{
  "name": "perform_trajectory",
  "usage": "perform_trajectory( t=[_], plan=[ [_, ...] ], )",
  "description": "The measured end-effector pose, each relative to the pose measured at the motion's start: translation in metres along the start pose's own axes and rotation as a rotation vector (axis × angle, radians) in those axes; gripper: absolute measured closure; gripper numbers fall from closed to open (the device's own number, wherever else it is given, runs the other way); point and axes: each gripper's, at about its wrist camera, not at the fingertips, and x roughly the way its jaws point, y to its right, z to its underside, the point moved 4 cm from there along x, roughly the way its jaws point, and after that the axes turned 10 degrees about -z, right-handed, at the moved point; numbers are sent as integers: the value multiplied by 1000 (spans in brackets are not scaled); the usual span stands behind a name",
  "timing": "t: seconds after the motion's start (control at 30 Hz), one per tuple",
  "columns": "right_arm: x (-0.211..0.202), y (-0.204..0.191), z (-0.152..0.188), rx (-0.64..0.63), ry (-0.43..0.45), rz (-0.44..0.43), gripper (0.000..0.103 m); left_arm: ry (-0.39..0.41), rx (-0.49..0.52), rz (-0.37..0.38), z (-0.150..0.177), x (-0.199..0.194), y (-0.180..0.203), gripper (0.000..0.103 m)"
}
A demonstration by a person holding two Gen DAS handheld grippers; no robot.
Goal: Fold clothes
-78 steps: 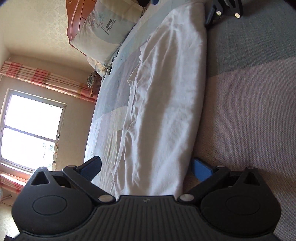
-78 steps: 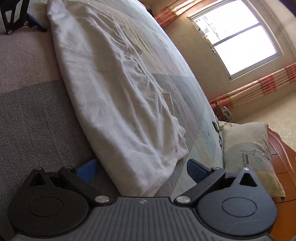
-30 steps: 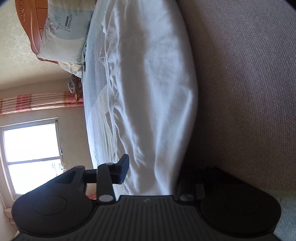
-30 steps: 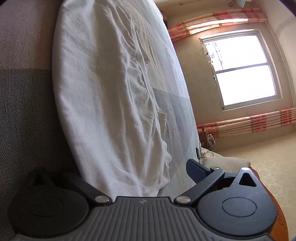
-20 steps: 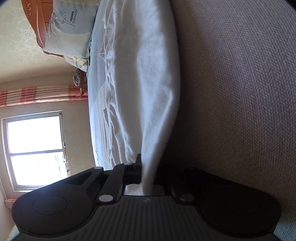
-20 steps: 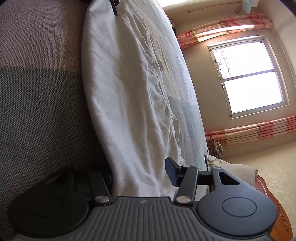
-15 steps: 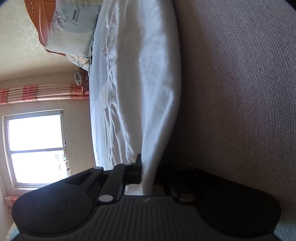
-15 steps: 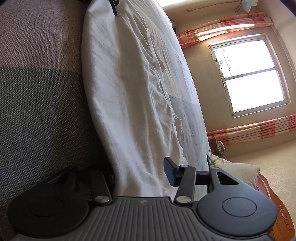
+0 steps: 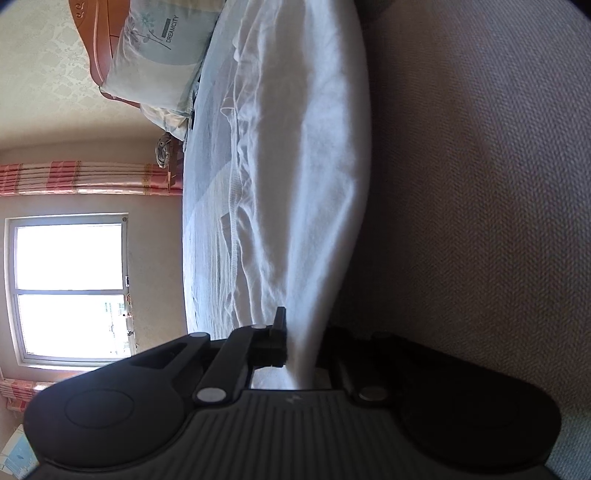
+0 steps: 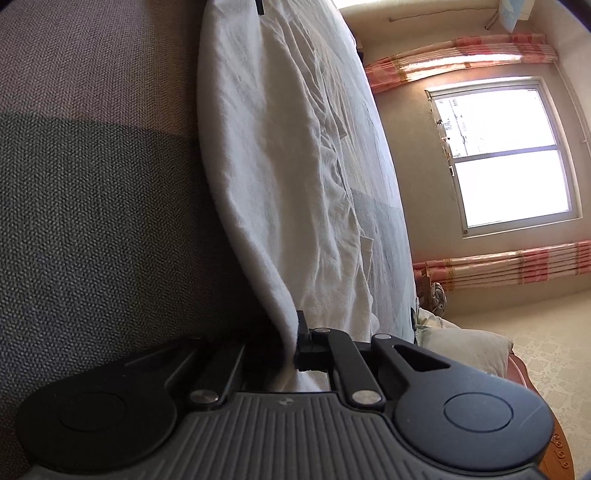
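Note:
A white garment [image 9: 306,155] lies in a long folded strip on the bed. Its near edge is lifted off the grey and brown bedspread [image 9: 480,184]. My left gripper [image 9: 301,343] is shut on one end of that edge, with cloth pinched between its black fingers [image 9: 277,325]. In the right wrist view the same white garment [image 10: 280,147] stretches away. My right gripper [image 10: 288,341] is shut on the other end of the edge. A tip of the left gripper shows at the far end [image 10: 259,6].
Pillows [image 9: 162,48] lean on a wooden headboard [image 9: 99,44] at the head of the bed. A bright window [image 10: 506,155] with striped curtains [image 10: 461,53] is on the far wall. The bedspread [image 10: 92,166] spreads wide beside the garment.
Both grippers went from open around the garment's ends to shut on its edge. They have since lifted that edge slightly, and the cloth now hangs taut between them.

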Motion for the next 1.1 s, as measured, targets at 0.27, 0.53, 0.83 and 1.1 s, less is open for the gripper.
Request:
perform_trajectory(
  t=[0.27, 0.53, 0.83, 1.1],
  plan=[
    [-24, 29, -2, 45, 24, -3, 95, 23, -42, -6, 7, -34, -24, 103],
    [-69, 28, 5, 83, 47, -110, 95, 44, -35, 32, 14, -98, -24, 103],
    [-131, 1, 8, 81, 56, -205, 95, 58, -15, 72, 16, -180, -7, 103],
    [-170, -47, 14, 82, 51, -252, 95, 55, -16, 118, 14, -212, 15, 102]
  ],
)
